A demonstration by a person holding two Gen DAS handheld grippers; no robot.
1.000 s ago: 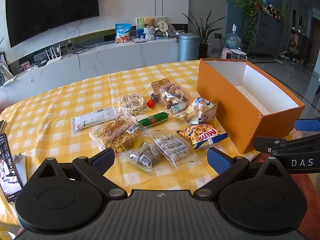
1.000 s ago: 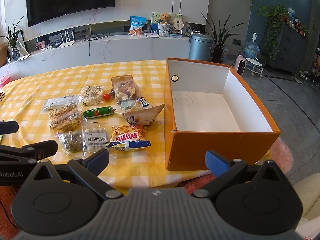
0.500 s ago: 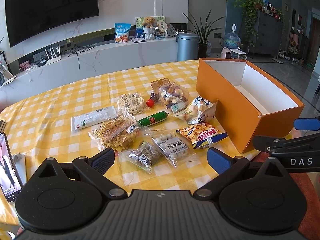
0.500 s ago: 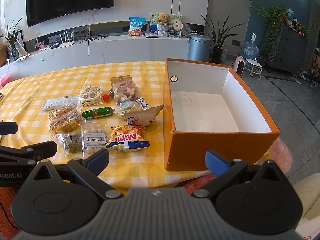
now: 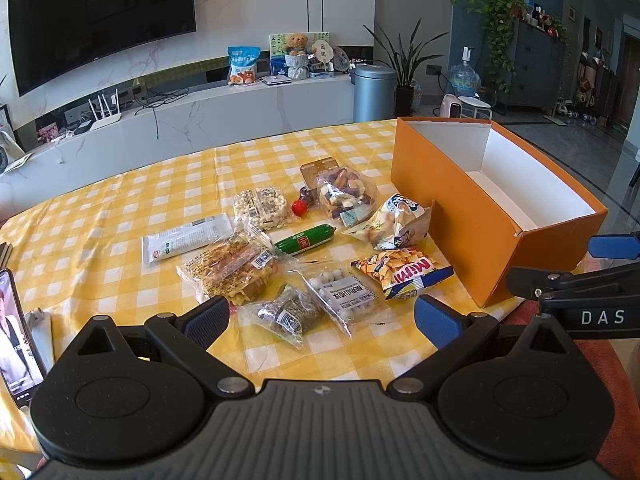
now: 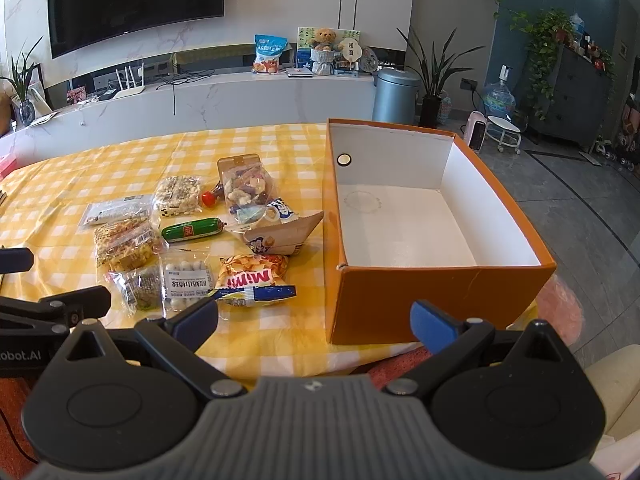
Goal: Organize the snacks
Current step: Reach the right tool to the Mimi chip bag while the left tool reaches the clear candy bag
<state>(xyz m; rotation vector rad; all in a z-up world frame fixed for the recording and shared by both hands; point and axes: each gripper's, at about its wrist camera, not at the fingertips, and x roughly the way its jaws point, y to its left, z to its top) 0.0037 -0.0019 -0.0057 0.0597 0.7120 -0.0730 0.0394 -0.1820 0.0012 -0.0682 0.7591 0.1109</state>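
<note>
Both the left gripper (image 5: pixel 322 316) and right gripper (image 6: pixel 314 322) hung spread and empty off the tabletop's near edge, the Mimi packet (image 6: pixel 252 278) nearest the right, beside the orange box (image 6: pixel 432 296).

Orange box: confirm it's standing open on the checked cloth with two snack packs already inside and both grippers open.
Not quite. The orange box holds no snacks; the right wrist view shows only its bare white floor. It does stand open on the checked cloth, and the left gripper and right gripper are both open.
</note>
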